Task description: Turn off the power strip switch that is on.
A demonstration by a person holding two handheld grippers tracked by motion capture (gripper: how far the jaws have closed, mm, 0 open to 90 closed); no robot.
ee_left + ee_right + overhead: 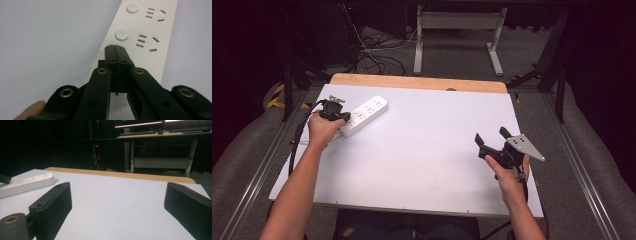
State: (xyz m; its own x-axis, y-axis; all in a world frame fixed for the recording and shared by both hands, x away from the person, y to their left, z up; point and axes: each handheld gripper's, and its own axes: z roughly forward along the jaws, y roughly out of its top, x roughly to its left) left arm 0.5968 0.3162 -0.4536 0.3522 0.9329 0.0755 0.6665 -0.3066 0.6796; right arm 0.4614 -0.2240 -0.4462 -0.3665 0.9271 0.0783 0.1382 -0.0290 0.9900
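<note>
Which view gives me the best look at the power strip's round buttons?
The left gripper view: two round buttons sit close and sharp on the power strip, beyond the shut left gripper. The high view shows the strip whole but small; the right gripper view shows it edge-on.

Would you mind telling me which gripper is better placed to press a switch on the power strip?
Left: the left gripper, jaws shut, sits over the power strip beside a round button. The right gripper is open, far across the table.

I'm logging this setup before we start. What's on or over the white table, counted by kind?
Power strip: 1
Handheld claws: 2, the left claw closed over the strip, the right claw open
Total: 3
</note>
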